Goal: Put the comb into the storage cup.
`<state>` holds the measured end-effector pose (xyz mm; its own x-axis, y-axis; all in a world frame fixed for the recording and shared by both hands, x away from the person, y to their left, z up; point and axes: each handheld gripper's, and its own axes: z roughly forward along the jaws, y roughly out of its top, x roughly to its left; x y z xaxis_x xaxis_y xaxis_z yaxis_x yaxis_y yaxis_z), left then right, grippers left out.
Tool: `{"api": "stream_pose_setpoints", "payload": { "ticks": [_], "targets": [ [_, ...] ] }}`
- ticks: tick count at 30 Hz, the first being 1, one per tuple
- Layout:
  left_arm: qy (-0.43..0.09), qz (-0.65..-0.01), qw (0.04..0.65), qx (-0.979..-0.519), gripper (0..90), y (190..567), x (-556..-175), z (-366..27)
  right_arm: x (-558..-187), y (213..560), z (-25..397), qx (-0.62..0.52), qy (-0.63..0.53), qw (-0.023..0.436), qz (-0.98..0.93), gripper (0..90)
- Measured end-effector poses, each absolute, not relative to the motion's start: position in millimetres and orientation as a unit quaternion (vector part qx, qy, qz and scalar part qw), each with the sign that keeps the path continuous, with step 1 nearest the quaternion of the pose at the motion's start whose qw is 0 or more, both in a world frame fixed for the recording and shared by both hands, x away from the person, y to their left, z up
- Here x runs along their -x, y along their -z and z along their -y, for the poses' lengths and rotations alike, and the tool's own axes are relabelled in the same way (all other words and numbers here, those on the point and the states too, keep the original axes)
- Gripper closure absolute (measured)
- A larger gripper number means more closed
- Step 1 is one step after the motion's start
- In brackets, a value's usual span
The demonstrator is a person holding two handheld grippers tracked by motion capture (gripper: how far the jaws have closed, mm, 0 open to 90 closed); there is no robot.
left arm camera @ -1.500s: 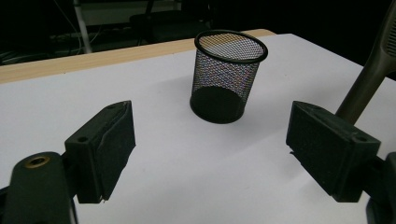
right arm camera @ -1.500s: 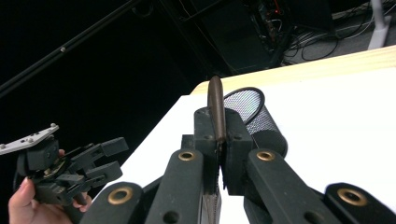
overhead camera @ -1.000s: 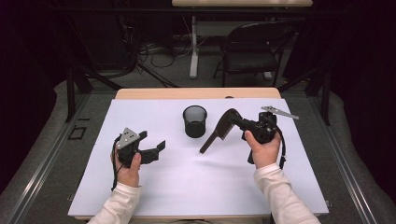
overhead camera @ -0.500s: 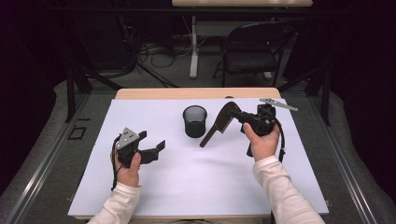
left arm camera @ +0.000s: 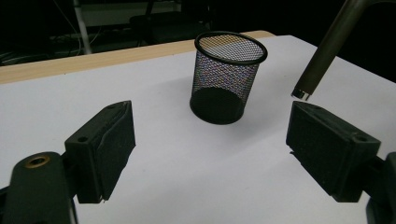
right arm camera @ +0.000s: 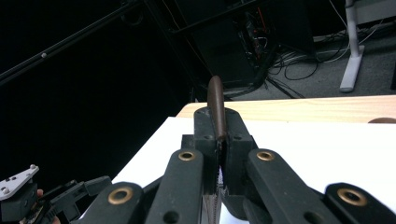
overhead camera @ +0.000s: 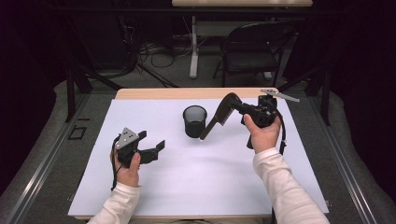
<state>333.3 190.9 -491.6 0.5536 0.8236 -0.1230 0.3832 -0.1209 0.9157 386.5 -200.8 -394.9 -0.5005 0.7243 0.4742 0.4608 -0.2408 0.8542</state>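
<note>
Comb (overhead camera: pixel 218 119) and mesh cup (overhead camera: pixel 194 121) are the things in play on the white table cover (overhead camera: pixel 187 182). The right gripper (overhead camera: pixel 240 108) is lifted above the table's far right part, its jaws pressed together on the comb's curved head. In the right gripper view the dark brown spine of the comb (right arm camera: pixel 216 109) rises out from between the two closed black jaws, and a few teeth appear low in the slit between them. From that grip the comb slants down and away toward the cup, its handle end hanging in the air just beside the cup's right side; in the left gripper view this handle (left arm camera: pixel 322 51) comes down from the top right and stops short of the table, apart from the cup (left arm camera: pixel 227 77). Whether the tip is level with the cup's rim or a bit lower is hard to judge from above.

The cup stands upright near the middle of the far half of the table, open side up.

The left gripper (overhead camera: pixel 154 142) sits low over the near left part of the table, held in the person's left hand (overhead camera: pixel 127 169). Its jaws stand wide apart with nothing between them, and they point toward the cup, which lies well ahead of them.
</note>
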Motion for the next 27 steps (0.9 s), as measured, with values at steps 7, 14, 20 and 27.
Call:
{"api": "stream_pose_setpoints", "payload": {
  "ticks": [7, 14, 20, 27],
  "targets": [
    [-0.215, -0.421, 0.514, -0.716, 15.6, 491, -333, -191, -389, 388, 202, -0.489, -0.623, 0.110, -0.601, 87.3],
    [-0.215, -0.421, 0.513, -0.717, 15.6, 492, -333, -191, -391, 380, 203, -0.486, -0.626, 0.118, -0.598, 87.4],
    [-0.215, -0.421, 0.513, -0.717, 15.6, 492, -333, -191, -394, 374, 203, -0.486, -0.628, 0.121, -0.596, 87.4],
    [-0.215, -0.421, 0.514, -0.716, 15.6, 491, -333, -191, -398, 368, 203, -0.489, -0.628, 0.123, -0.593, 87.4]
  ]
}}
